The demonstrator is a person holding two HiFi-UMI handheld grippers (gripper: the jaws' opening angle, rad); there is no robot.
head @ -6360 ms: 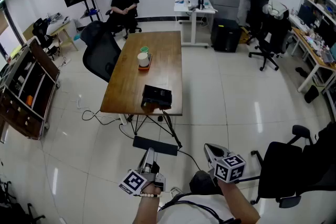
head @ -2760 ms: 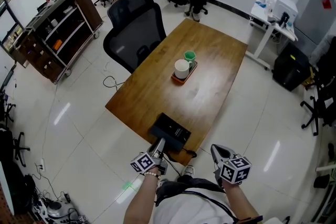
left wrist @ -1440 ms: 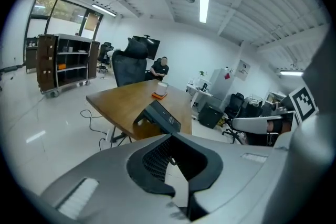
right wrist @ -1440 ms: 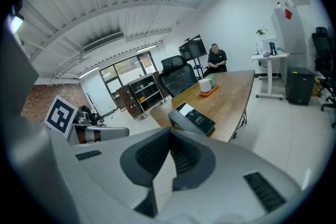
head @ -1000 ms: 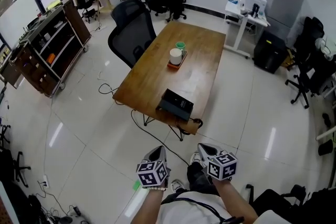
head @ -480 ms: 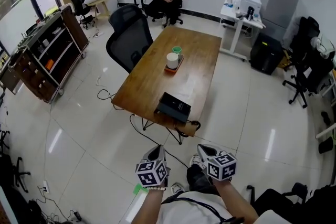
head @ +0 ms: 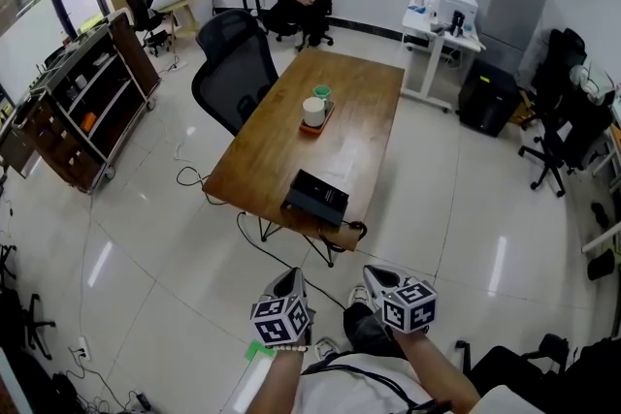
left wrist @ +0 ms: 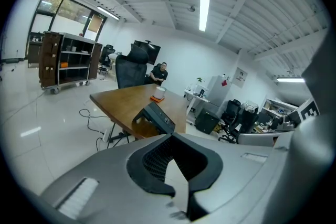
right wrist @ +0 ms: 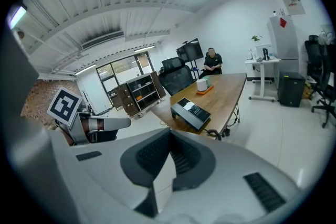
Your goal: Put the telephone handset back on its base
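Office floor: I stand well short of the wooden table | telephone at its near end, handset indistinct from base | my left gripper and right gripper: jaws together, empty, carried low, nothing within reach.

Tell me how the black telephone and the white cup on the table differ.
The telephone is black, low and boxy; the white cup is an upright cylinder. The telephone sits on the wooden table at its near end; the cup stands on an orange tray farther along. Both are on that table.
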